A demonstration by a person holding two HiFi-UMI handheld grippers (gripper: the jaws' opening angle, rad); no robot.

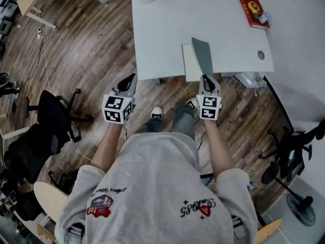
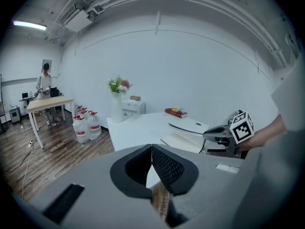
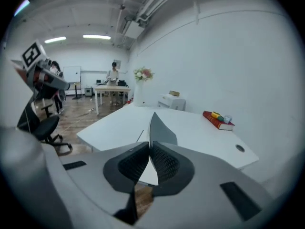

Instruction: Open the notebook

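Observation:
A notebook (image 1: pixel 188 67) lies at the near edge of the white table (image 1: pixel 162 29). Its grey cover (image 1: pixel 202 54) stands lifted up off the pale pages. My right gripper (image 1: pixel 207 79) is shut on the near edge of that cover, which rises as a thin grey sheet (image 3: pixel 159 129) from between the pads (image 3: pixel 164 162). My left gripper (image 1: pixel 131 79) hangs to the left of the notebook, off the table over the wooden floor, shut with nothing in it. In the left gripper view its jaws (image 2: pixel 151 155) meet, and the raised cover (image 2: pixel 188 127) shows to the right.
A red book (image 1: pixel 252 10) with small things on it lies at the table's far right, near a cable hole (image 1: pixel 261 55). A black office chair (image 1: pixel 51 117) stands on the left, a fan stand (image 1: pixel 294 156) on the right. Water bottles (image 2: pixel 85 126) stand beyond the table.

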